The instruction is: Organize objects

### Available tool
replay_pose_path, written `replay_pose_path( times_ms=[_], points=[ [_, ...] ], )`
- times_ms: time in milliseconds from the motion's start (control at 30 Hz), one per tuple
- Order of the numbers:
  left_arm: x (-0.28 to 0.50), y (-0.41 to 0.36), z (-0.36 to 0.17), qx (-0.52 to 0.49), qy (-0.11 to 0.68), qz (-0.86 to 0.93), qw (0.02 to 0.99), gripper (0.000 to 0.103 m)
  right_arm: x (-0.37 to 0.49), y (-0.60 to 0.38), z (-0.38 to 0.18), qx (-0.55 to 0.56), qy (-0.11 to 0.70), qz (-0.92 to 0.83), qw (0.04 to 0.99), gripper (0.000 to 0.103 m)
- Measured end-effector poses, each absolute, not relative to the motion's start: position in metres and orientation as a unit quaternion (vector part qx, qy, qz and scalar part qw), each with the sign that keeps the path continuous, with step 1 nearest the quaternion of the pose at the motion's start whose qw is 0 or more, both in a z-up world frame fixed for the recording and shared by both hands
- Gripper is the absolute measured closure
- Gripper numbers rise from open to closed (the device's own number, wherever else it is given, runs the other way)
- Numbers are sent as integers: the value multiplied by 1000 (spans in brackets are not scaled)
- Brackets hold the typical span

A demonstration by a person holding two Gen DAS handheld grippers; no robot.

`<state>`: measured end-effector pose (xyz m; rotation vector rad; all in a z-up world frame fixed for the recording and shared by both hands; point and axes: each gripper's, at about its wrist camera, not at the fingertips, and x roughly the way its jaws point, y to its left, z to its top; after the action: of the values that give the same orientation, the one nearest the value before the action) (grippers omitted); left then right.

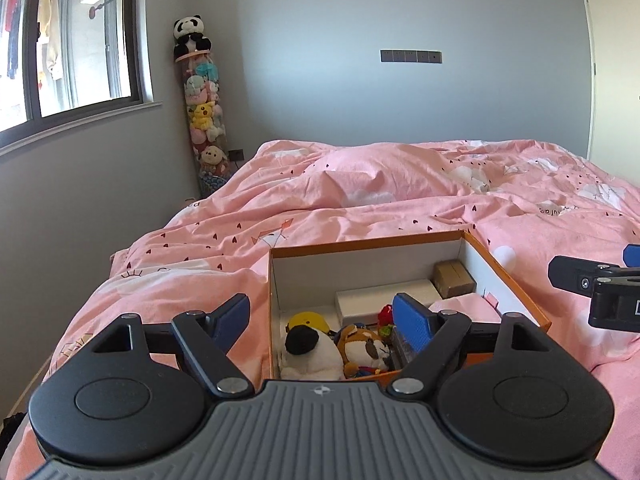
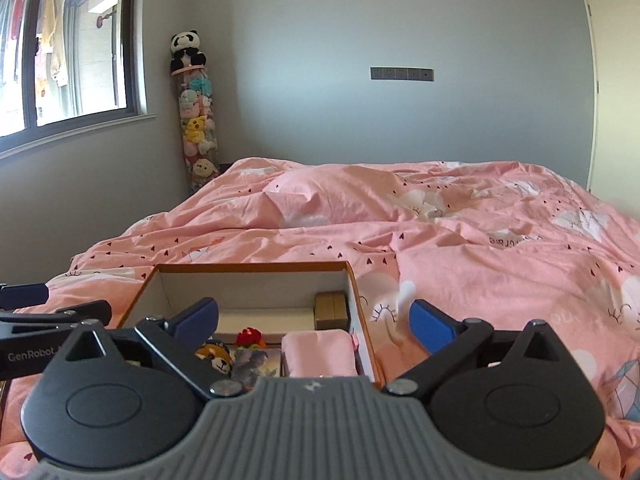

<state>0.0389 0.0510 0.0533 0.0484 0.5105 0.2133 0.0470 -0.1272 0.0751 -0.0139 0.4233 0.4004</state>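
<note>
The open orange-rimmed cardboard box [image 1: 508,276] is seen resting on the pink heart-print duvet [image 1: 360,200], already packed: a white plush with a yellow cap [image 1: 308,346], a brown plush [image 1: 366,350], a white flat carton [image 1: 384,296], a small brown carton [image 1: 454,280] and a folded pink cloth [image 2: 318,350]. Nothing loose is seen on the bedding, so the sorting is judged nearly finished. The box sits just ahead of and below both tools. The left gripper [image 1: 324,318] is spread wide, empty; the right gripper [image 2: 314,320] likewise.
</note>
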Motion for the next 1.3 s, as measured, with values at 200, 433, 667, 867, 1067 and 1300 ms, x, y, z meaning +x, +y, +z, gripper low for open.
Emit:
replay_pose_path(
  times_ms=[200,433,667,867,1067,1300],
  points=[
    [33,51,33,14,277,98,956,9,42,-127,53,-5,236,189,953,1],
    [30,53,20,6,301,103,948,9,37,-122,41,-18,244,191,951,1],
    [30,50,15,17,308,103,946,9,36,-116,32,-32,254,195,947,1],
    [31,49,14,20,312,100,945,9,39,-115,28,-31,266,186,945,1],
    [32,47,11,19,320,95,942,9,39,-116,26,-29,268,184,945,1],
    [33,47,11,15,325,101,940,9,39,-114,24,-32,272,189,943,1]
  ],
)
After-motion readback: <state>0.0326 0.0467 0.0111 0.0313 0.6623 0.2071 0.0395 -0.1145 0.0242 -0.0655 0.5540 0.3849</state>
